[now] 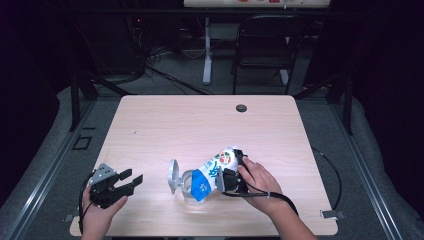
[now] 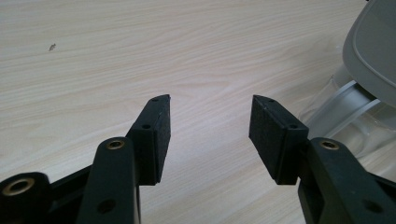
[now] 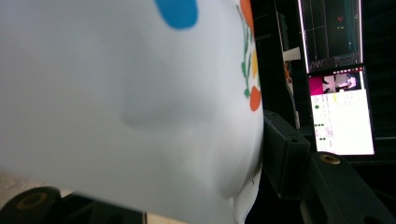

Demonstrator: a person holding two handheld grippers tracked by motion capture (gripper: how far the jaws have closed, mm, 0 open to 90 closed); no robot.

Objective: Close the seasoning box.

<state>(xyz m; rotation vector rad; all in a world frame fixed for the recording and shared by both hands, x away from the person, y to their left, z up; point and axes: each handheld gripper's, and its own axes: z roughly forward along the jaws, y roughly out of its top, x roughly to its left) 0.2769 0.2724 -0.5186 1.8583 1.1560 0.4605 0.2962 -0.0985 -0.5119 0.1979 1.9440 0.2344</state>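
A white pouch [image 1: 215, 169] with a blue label and colourful print is tilted down to the left, its lower end over a clear container [image 1: 189, 189]. The container's grey lid [image 1: 173, 176] stands open beside it. My right gripper [image 1: 235, 172] is shut on the pouch's upper half. In the right gripper view the pouch [image 3: 140, 93] bulges between the jaws, and the right pad [image 3: 282, 154] presses its side. My left gripper [image 1: 136, 178] rests at the table's front left, open and holding nothing, pointing toward the container. In the left gripper view, my left gripper [image 2: 210, 112] frames bare wood, with the container [image 2: 343, 114] and lid [image 2: 373, 51] at the right.
The wooden table [image 1: 200, 125] has a dark cable hole [image 1: 241, 108] near its far edge. A black chair [image 1: 265, 45] and a white desk leg [image 1: 207, 50] stand beyond it. A lit monitor [image 3: 343, 116] shows behind the pouch in the right gripper view.
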